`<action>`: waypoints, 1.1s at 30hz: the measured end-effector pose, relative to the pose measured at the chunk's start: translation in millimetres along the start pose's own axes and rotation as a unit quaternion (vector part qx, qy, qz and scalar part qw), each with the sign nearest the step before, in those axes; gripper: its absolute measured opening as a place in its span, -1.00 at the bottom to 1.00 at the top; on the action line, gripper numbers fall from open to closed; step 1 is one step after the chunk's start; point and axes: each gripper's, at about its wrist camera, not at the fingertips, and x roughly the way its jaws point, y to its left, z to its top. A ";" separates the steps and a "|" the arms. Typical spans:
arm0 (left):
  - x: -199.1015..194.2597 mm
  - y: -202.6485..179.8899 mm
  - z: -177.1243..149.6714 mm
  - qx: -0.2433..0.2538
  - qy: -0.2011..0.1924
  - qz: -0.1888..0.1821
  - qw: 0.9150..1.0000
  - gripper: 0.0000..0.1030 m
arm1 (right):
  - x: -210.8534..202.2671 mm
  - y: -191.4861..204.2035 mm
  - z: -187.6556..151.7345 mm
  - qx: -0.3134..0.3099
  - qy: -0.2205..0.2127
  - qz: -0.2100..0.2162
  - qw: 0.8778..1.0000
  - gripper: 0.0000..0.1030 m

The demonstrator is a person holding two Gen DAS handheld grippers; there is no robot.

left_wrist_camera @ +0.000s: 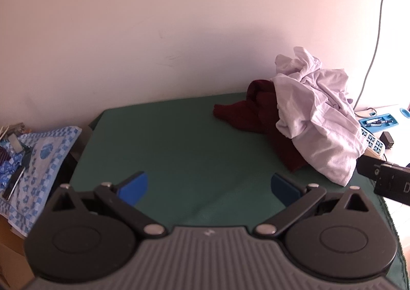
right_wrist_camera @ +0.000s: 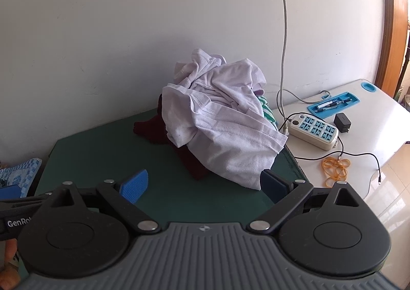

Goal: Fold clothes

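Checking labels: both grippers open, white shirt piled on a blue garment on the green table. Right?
Not quite. The garment under the white shirt is dark red, not blue; the left wrist view shows it best. Both grippers, left and right, are open, over the green table.

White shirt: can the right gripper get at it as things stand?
Probably yes. The right gripper is open and empty, and the white shirt lies on top of the pile, over the maroon garment, just ahead. Only bare green table lies between them.

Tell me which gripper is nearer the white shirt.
Right. The right gripper sits just short of the white shirt; the left gripper is farther off to its left.
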 end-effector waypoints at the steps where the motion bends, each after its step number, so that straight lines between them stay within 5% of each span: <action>1: -0.3 -1.0 -0.1 0.001 0.000 -0.001 1.000 0.99 | -0.9 0.0 -0.3 -0.001 -0.001 -0.001 1.000 0.87; 33: 1.9 -10.0 -2.5 0.013 -0.001 -0.012 1.000 0.99 | -2.3 -3.2 -5.5 -0.001 -0.003 -0.001 1.000 0.87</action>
